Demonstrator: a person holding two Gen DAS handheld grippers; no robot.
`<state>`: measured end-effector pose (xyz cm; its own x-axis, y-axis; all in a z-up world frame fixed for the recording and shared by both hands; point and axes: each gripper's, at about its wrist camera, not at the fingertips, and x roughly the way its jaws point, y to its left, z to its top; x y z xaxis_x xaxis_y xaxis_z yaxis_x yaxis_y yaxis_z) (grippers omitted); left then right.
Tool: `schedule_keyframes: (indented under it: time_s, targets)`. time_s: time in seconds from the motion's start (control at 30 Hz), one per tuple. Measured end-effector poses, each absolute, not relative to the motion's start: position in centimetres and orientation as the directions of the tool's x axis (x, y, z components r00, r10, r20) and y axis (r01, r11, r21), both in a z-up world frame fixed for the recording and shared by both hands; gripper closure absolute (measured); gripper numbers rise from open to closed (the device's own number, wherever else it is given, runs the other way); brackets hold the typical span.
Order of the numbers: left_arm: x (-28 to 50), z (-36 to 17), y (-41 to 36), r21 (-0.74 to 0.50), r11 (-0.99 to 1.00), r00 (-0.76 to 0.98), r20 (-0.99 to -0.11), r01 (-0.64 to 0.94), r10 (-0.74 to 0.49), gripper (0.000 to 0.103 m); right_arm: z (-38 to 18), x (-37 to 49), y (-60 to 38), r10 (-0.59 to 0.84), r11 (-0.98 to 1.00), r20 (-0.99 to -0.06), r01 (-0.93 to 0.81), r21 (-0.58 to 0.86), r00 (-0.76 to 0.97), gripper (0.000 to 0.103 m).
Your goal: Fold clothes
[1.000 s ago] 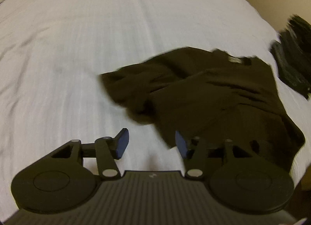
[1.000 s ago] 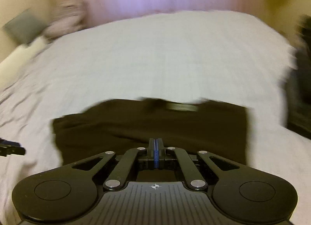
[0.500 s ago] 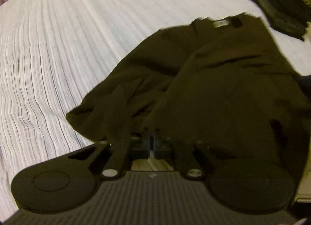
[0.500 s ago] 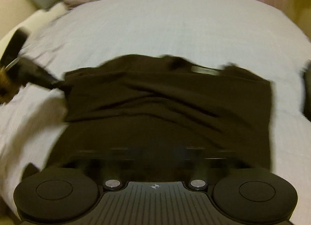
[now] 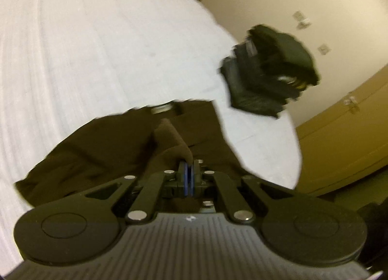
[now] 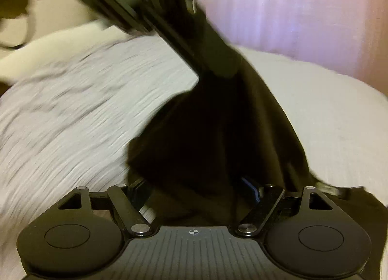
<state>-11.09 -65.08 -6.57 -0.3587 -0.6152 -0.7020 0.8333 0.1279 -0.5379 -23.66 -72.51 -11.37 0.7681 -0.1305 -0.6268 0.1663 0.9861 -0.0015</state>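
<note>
A dark brown shirt [image 5: 109, 154] lies crumpled on the white bed [image 5: 97, 50]. My left gripper [image 5: 189, 175] is shut on a raised fold of it and holds that fold above the bed. In the right wrist view the shirt [image 6: 218, 134] hangs like a tent from the left gripper [image 6: 223, 69], which reaches in from the upper left. My right gripper [image 6: 196, 188] stands wide open low at the shirt's base. The hanging cloth sits between its fingers [image 6: 252, 188] and hides the left pad, and the pads do not press on it.
A stack of dark folded clothes [image 5: 269, 71] sits near the bed's far right edge. Beyond it are a pale wall and a wooden cabinet [image 5: 339, 134]. A pink curtain [image 6: 291, 13] hangs behind the bed [image 6: 72, 110], and a white pillow [image 6: 60, 42] lies at its far left.
My left gripper closed on the shirt's edge and rose, pulling the cloth up. My right gripper went from shut to wide open and moved in under the lifted cloth.
</note>
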Motion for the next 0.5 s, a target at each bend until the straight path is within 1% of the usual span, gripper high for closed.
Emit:
schedule_keyframes:
  time_s: [0.07, 0.1, 0.13, 0.17, 0.3, 0.4, 0.47, 0.5]
  targets:
    - [-12.4, -5.6, -65.9, -0.54, 0.086, -0.38, -0.687, 0.837, -0.619, 0.103, -11.0, -23.9, -73.1, -0.179, 0.977, -0.592, 0.211, -0.015, 0.786, 0.026]
    - [-13.2, -5.2, -66.5, -0.533, 0.064, -0.386, -0.685, 0.843, -0.618, 0.103, -10.7, -24.6, -73.8, -0.187, 0.975, -0.58, 0.221, -0.012, 0.793, 0.035]
    - [-13.8, -5.0, -66.9, -0.531, 0.048, -0.394, -0.682, 0.846, -0.617, 0.103, -10.4, -25.3, -74.4, -0.194, 0.973, -0.569, 0.231, -0.009, 0.799, 0.073]
    - [-14.7, -4.7, -67.5, -0.534, 0.025, -0.408, -0.674, 0.845, -0.616, 0.103, -10.0, -26.1, -75.2, -0.202, 0.97, -0.56, 0.244, 0.0, 0.804, 0.098]
    - [-19.0, -4.1, -70.3, -0.552, -0.076, -0.477, -0.634, 0.83, -0.609, 0.103, -8.0, -31.4, -80.2, -0.257, 0.933, -0.55, 0.352, 0.074, 0.795, 0.1]
    - [-22.6, -4.1, -73.3, -0.559, -0.129, -0.512, -0.611, 0.819, -0.603, 0.103, -6.5, -36.9, -85.0, -0.366, 0.876, -0.553, 0.478, 0.067, 0.748, 0.1]
    - [-25.0, -4.1, -75.4, -0.569, -0.161, -0.535, -0.588, 0.807, -0.607, 0.103, -5.4, -40.9, -88.5, -0.462, 0.823, -0.555, 0.568, 0.023, 0.692, 0.1]
    - [-26.3, -4.0, -76.4, -0.575, -0.176, -0.546, -0.572, 0.799, -0.611, 0.101, -4.8, -42.9, -90.2, -0.507, 0.793, -0.556, 0.61, -0.001, 0.659, 0.1]
